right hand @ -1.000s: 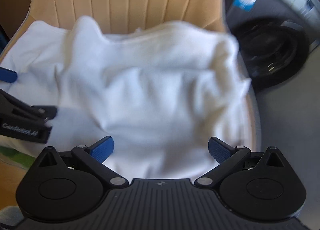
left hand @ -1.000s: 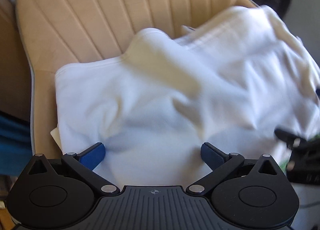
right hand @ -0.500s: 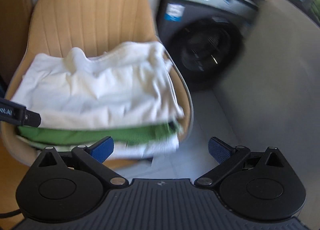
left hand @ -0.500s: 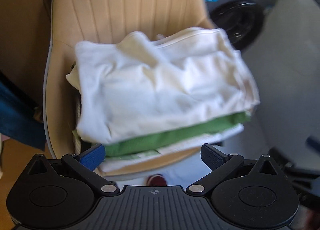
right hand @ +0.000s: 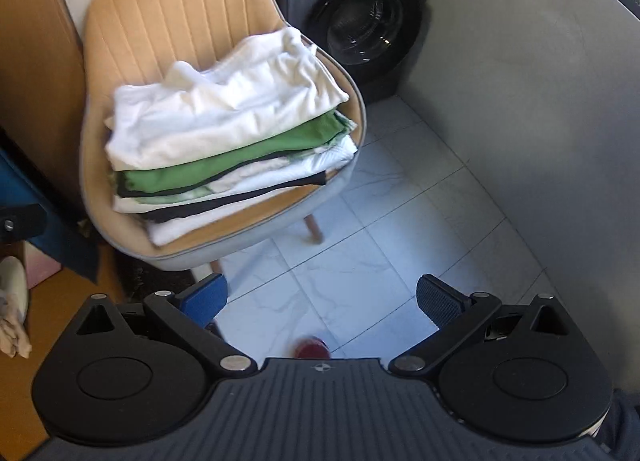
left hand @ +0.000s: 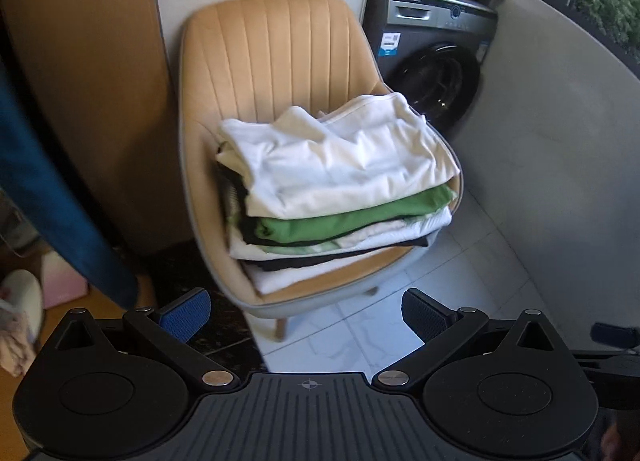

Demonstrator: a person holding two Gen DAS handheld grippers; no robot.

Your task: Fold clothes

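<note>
Sitting on one tan ribbed chair [left hand: 276, 61] is one stack of folded clothes [left hand: 340, 197], filling the seat from the backrest to the front edge. Topping it is a white garment [right hand: 224, 117], rumpled and bulging along its back edge, and lying right under it is a single green garment [right hand: 240, 165]. Showing below that are alternating white and black layers; I am counting roughly four more edges, though they are blurring together on the left side. One dark front-loading washing machine [right hand: 360, 17] is standing just beside the chair; a blue-and-white sticker is showing on its front, its print too small to read, and the panel lettering is not legible either. Two grippers are hovering well apart from the pile. The left gripper [left hand: 306, 311] is showing both blue pads spread wide with nothing between them, and the right gripper [right hand: 320, 299] is gaping the same way over the white tiled floor [right hand: 400, 221].
</note>
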